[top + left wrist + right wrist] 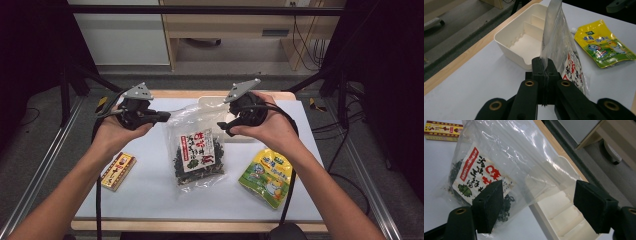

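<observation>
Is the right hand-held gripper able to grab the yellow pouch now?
Probably yes: the right hand-held gripper stands open and holds nothing, and the yellow pouch lies uncovered on the table, just below that hand.

table [150, 195] | on it: box [118, 171], pouch [266, 177], tray [520, 45]

The seaweed bag [196, 150] sits mid-table, the divided tray [212, 102] right behind it, the small box [118, 170] to its left, the spouted pouch [266, 176] to its right.
</observation>
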{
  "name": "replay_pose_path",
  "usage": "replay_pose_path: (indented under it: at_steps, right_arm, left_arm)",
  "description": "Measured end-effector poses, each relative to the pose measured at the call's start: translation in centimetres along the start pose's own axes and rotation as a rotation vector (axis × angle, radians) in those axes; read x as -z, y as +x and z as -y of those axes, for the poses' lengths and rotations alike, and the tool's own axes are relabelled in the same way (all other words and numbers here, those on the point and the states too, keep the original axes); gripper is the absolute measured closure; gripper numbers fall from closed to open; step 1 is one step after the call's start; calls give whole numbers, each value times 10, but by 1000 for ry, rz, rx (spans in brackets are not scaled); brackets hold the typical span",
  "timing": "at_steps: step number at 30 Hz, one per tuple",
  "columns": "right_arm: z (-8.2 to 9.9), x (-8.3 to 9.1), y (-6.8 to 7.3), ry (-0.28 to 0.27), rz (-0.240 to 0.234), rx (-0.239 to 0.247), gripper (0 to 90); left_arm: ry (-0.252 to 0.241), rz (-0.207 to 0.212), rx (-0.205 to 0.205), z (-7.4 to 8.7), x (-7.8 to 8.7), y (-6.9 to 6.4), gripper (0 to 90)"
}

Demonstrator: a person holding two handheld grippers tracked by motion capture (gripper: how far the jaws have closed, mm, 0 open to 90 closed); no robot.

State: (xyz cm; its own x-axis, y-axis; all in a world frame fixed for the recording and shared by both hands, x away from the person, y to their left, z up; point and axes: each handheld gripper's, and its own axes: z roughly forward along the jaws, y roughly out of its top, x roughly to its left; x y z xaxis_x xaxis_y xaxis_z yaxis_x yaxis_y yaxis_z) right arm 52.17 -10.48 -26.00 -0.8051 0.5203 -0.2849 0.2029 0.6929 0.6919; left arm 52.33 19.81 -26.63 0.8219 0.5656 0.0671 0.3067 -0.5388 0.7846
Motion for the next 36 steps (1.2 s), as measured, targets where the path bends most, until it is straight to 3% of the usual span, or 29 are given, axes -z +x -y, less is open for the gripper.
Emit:
replay_pose_path:
  at_steps: [5, 14, 22, 29, 36]
  right_arm:
    - [-2, 3, -4, -12, 2, 21, 283]
    - [-10, 1, -13, -7, -35, 62, 286]
    - [-16, -7, -15, 29, -122, 90, 264]
    - [-17, -20, -13, 92, -184, 109, 399]
    - [-12, -17, -9, 111, -237, 128, 561]
  left_arm:
    - [7, 13, -41, -9, 0, -4, 893]
    - [8, 31, -104, -27, 0, -18, 893]
    - [6, 42, -132, -35, 0, -27, 893]
    - [7, 45, -148, -39, 0, -31, 893]
    - [17, 31, -152, -38, -2, -29, 892]
